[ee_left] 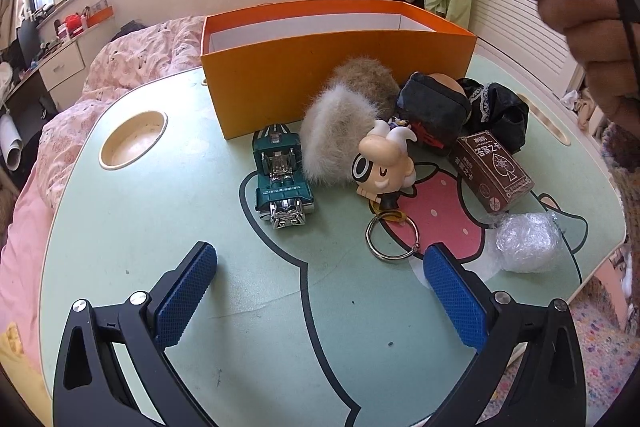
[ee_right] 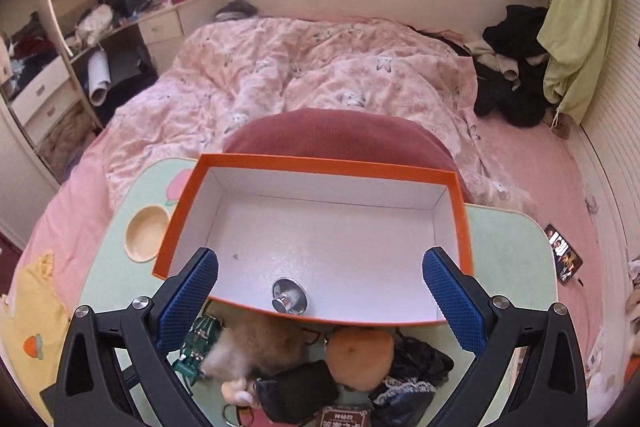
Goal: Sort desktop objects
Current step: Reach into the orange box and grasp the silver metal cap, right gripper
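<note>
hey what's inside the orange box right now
In the right wrist view, the orange box holds one shiny metal knob-like piece near its front wall; the remaining white floor looks bare. Both front corners are hidden behind the right claw's fingers.

Left low, right apparently above; both share orange box [ee_left: 340, 67].

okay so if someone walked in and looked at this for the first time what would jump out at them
Probably the big orange box at the back of the green lap table, nearly empty with just a small shiny metal piece inside. Next, the jumble in front of it: a teal toy car, a fluffy fur ball and a horned cartoon figure on a key ring. Both claws, left claw and right claw, hang open.
</note>
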`<state>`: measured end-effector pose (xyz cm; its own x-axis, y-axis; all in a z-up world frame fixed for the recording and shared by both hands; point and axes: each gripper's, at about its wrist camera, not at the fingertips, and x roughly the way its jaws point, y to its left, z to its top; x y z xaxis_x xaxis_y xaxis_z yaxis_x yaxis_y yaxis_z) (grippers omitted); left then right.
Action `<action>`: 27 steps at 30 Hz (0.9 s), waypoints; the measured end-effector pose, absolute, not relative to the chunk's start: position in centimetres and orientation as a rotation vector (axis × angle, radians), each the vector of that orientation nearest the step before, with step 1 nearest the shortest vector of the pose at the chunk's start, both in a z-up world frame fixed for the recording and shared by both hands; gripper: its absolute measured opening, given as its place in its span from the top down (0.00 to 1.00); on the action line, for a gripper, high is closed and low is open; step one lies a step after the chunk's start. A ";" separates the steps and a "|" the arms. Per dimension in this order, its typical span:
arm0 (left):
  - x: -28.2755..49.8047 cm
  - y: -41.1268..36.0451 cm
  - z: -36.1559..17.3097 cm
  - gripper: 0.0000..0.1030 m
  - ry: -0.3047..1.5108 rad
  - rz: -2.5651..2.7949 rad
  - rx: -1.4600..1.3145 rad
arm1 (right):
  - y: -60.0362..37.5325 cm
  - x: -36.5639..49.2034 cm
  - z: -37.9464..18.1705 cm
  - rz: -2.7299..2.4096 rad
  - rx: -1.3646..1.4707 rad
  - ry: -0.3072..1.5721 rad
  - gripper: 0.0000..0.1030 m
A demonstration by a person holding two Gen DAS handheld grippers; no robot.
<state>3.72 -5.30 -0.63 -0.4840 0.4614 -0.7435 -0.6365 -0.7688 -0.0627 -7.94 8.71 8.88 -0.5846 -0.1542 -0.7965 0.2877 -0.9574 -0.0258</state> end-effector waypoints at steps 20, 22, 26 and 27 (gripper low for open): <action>3.8 -5.2 -0.6 0.00 0.210 2.398 -1.093 | 7.1 -12.6 5.4 -2.330 1.650 0.132 0.31; 3.8 -5.2 -0.6 0.00 0.211 2.398 -1.093 | 7.2 -13.9 5.0 -2.246 1.746 0.090 0.31; 3.8 -5.2 -0.6 0.00 0.206 2.406 -1.096 | 6.8 -15.2 3.8 -2.154 1.878 0.115 0.31; 3.8 -5.2 -0.6 0.00 0.206 2.407 -1.097 | 6.7 -15.5 3.4 -2.123 1.911 0.108 0.31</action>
<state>3.85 -5.20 -0.65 -0.5613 0.3655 -0.7425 -0.4862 -0.8717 -0.0616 -15.45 6.74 3.39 -0.0840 -0.1583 -0.9838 0.2574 -0.9573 0.1320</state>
